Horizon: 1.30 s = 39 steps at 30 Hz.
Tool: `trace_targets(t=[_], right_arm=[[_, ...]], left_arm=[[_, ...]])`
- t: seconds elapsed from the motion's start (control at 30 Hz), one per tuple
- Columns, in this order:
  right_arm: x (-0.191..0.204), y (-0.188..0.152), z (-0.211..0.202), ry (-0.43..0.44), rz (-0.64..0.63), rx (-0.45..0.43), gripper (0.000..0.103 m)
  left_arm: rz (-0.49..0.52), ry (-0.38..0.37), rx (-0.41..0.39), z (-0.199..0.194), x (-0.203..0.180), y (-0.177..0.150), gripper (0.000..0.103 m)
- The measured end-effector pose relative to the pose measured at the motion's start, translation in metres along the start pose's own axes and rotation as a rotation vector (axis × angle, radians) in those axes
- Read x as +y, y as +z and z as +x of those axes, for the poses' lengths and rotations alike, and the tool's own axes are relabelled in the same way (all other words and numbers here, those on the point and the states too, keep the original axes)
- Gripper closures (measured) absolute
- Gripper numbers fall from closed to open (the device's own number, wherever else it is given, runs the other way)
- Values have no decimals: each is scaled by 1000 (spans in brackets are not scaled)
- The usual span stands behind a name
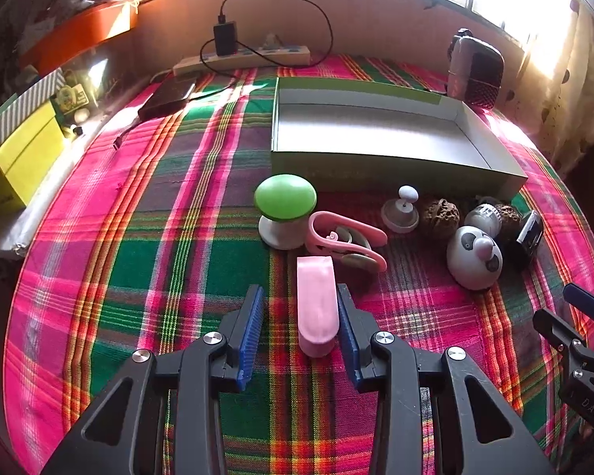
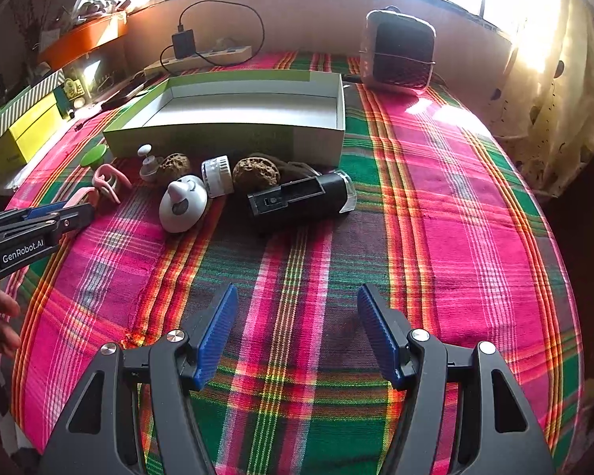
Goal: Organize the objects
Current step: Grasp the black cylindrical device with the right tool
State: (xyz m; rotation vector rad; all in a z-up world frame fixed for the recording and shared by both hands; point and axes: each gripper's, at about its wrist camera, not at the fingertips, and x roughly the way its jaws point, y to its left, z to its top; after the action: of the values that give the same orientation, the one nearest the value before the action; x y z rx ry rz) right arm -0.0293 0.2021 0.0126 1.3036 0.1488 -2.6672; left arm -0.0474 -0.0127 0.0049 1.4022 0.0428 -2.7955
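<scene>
My left gripper (image 1: pixel 301 308) is open with a pink oblong case (image 1: pixel 316 304) lying between its fingers, against the right pad; I cannot tell if it grips it. Beyond lie a pink clip (image 1: pixel 346 241), a green-topped mushroom knob (image 1: pixel 284 209), a small white stamp (image 1: pixel 402 209), two walnuts (image 1: pixel 440 213), a white jar (image 1: pixel 484 217), a panda egg toy (image 1: pixel 473 257) and a black device (image 1: pixel 528 233). The open green-and-white box (image 1: pixel 376 166) stands behind them, empty. My right gripper (image 2: pixel 297 312) is open and empty over bare cloth, short of the black device (image 2: pixel 301 198) and panda toy (image 2: pixel 182 204).
A plaid cloth (image 2: pixel 435 217) covers the table. A small heater (image 2: pixel 400 53) stands at the back right, a power strip with charger (image 1: pixel 241 57) at the back, yellow boxes (image 1: pixel 23 158) at the left edge. My left gripper shows in the right wrist view (image 2: pixel 59 213).
</scene>
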Motion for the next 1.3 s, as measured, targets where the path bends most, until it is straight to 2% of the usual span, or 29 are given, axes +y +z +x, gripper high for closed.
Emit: trace_targets(t=[0.2, 0.57, 0.7, 0.87, 1.3], right_arm=[[-12, 20, -1, 28, 103, -27, 39], [1, 43, 19, -21, 143, -27, 39], [4, 49, 27, -59, 153, 0, 39], [8, 48, 33, -91, 126, 25, 39], [-16, 29, 22, -172, 174, 57, 39]], left_arm=[[1, 0, -31, 4, 4, 2, 69], [13, -15, -53, 5, 6, 2, 69], [12, -16, -53, 5, 6, 2, 69], [14, -16, -53, 5, 5, 1, 69], [21, -30, -53, 5, 4, 1, 69]])
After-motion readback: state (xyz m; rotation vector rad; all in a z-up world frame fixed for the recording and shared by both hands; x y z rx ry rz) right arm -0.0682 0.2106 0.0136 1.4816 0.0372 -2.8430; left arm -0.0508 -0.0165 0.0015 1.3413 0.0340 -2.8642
